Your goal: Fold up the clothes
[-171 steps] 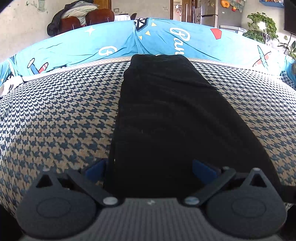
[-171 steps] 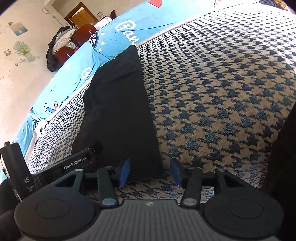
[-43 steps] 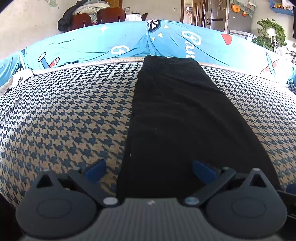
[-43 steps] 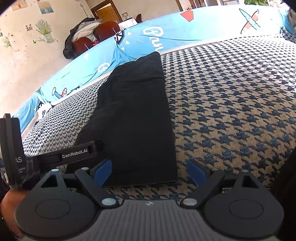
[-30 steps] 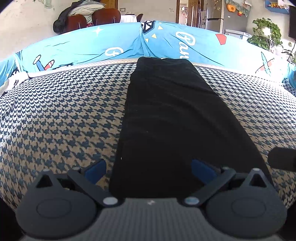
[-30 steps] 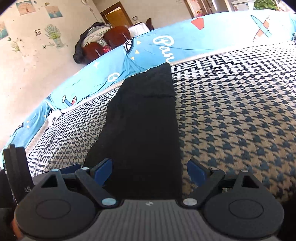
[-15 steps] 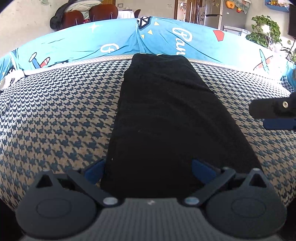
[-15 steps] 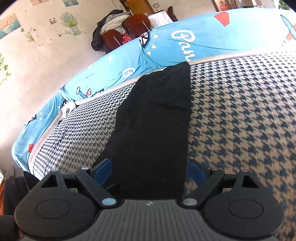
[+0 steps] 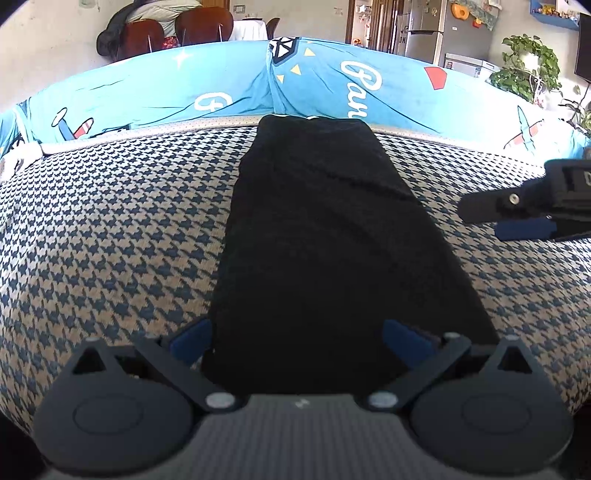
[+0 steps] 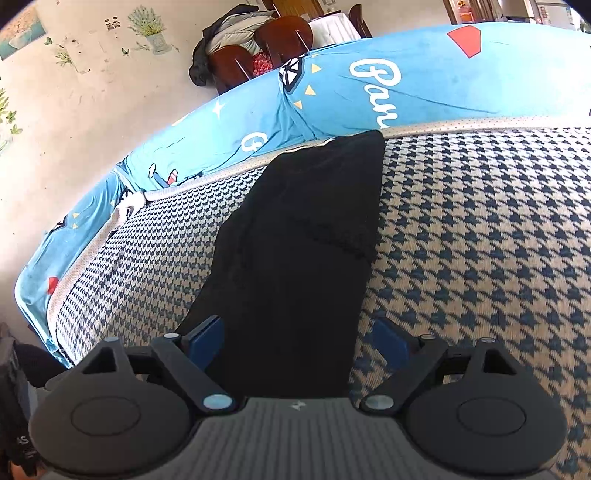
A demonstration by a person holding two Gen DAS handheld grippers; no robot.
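Note:
A black garment (image 9: 325, 229), folded into one long narrow strip, lies flat on the houndstooth bed cover (image 9: 110, 229) and runs from the near edge to the far one. My left gripper (image 9: 297, 338) is open at the strip's near end, one blue pad on each side of the cloth and neither pressing it. My right gripper (image 10: 297, 339) is open too and hangs over the garment (image 10: 295, 240) near its right edge, further up the strip. In the left wrist view the right gripper (image 9: 517, 214) juts in from the right, just above the cover.
A blue cartoon-print sheet (image 9: 369, 81) borders the far side of the bed. Behind it stand brown chairs (image 9: 166, 29) heaped with clothes, a fridge (image 9: 424, 26) and a potted plant (image 9: 524, 62). A white wall with flower stickers (image 10: 92, 74) is at the left.
The right gripper has travelled up along the garment's right side and rolled a little, entering the left wrist view from the right. The left gripper has hardly moved. Both stay open.

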